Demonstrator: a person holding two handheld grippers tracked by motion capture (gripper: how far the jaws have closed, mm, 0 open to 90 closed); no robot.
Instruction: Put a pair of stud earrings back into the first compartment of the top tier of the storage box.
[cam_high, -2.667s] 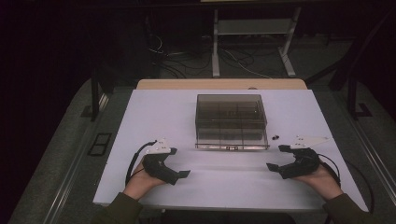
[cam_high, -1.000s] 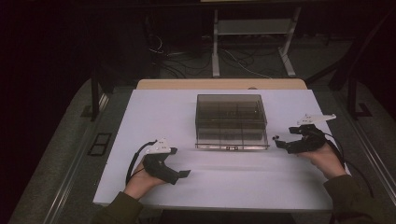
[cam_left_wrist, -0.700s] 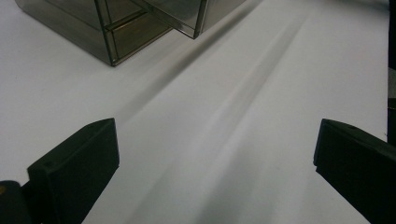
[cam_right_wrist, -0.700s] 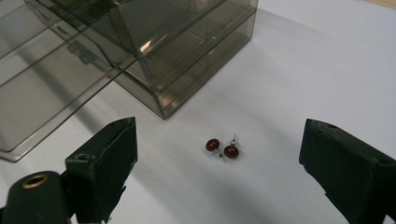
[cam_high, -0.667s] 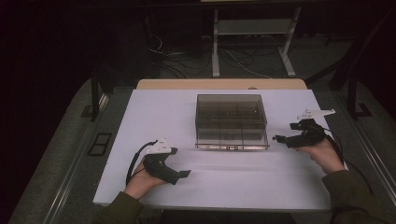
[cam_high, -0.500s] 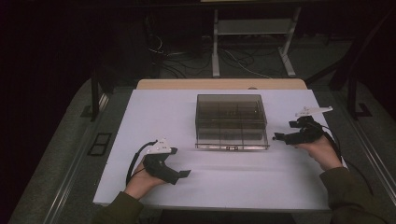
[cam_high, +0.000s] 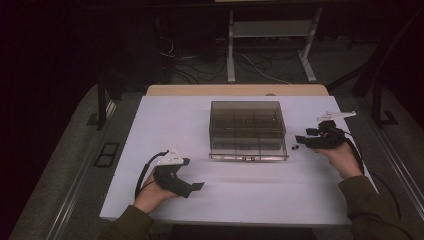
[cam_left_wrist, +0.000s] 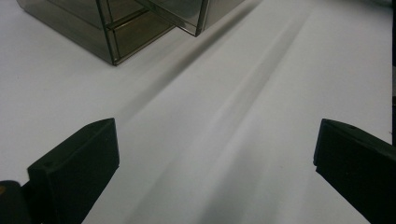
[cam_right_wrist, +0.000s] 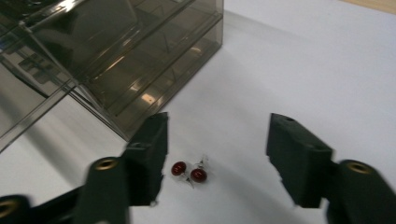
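— Around the smoky clear box (cam_high: 247, 129), what does the room look like?

— Dark. That box sits near the middle of a white desk (cam_high: 150, 130), which has a strip of pale wood (cam_high: 235, 90) along its far edge. Beyond the box, on the grey floor, lie tangled cables (cam_high: 200, 62) and the legs of a light metal stand (cam_high: 270, 45). A black post (cam_high: 101, 97) rises at the desk's far left corner.

— And the box itself?

— It is split into compartments, and a clear panel lies flat along its near side.

— Where are the two tongs?

— The left tongs (cam_high: 196, 186) lie on the desk well to the near left of the box, gripped by the person's left hand (cam_high: 150, 192). In the left gripper view the jaws stand wide apart over bare white surface, with a corner of the box ahead. The right tongs (cam_high: 301, 140) are held by the right hand (cam_high: 342, 157) just off the box's right side, pointing toward it.

— Anything near them?

— Two small red round beads on thin metal pins, likely earrings (cam_right_wrist: 189, 171), lie on the desk beside the box's near right corner. In the right gripper view they rest between the spread jaws, closer to the left one, touching neither. Those jaws gape open as well.
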